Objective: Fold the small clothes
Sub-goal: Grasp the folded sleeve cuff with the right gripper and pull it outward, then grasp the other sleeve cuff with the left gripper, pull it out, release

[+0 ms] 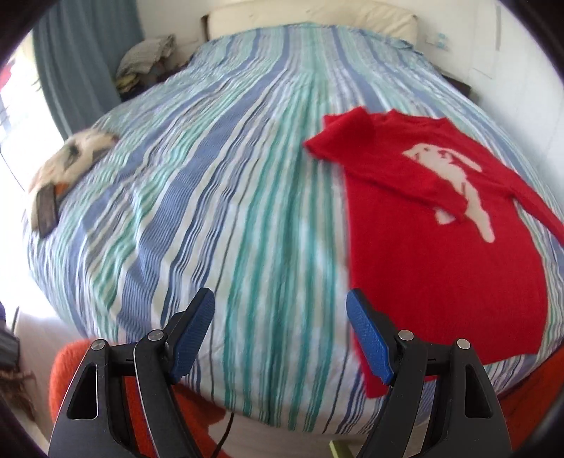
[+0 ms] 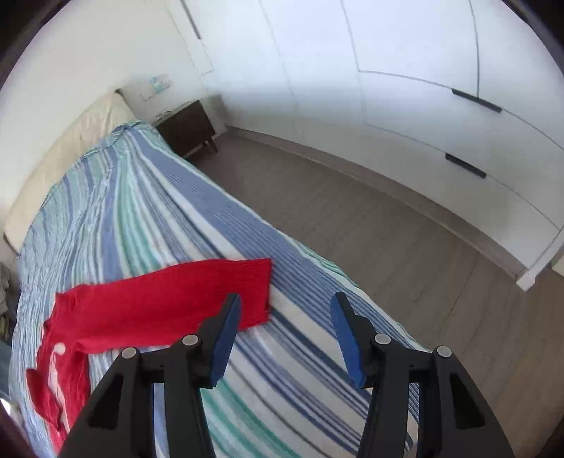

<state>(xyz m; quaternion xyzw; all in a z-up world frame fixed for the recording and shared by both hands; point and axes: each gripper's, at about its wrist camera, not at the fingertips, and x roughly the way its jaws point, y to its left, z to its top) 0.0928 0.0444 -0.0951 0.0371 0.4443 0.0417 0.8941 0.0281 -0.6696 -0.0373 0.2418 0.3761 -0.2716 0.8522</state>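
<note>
Red sweater [image 1: 447, 246], one only, lies spread on the striped bedspread [image 1: 218, 183] with a white animal figure [image 1: 454, 179] on its chest. In the left wrist view it sits ahead and to the right of the left gripper [image 1: 280, 338], its near hem just beside the right-hand blue pad; one sleeve is folded across the chest over part of the figure, and another runs off toward the right edge. That gripper's jaws stand wide apart with only bedspread between them, and nothing blocks the way from them to the sweater.

From the right wrist view, the same sweater [image 2: 158, 310] shows ahead and to the left of the right gripper [image 2: 285, 338], a long sleeve stretching toward the bed's edge and ending just beyond the left-hand pad. These jaws are also parted, nothing between the pads, which are clear of the cloth.

Only the left view shows a pale bundle with a dark flat object [image 1: 67, 169] far to the left of the jaws, a heap of clothes [image 1: 148, 60] past the bed's far corner, a blue curtain [image 1: 81, 56], and orange fabric [image 1: 70, 380] below the gripper. Only the right view shows one dark nightstand [image 2: 187, 128], the grey floor [image 2: 352, 229] and white cupboard doors [image 2: 423, 70] with two dark handles. Both views show the cream headboard [image 1: 310, 21].
</note>
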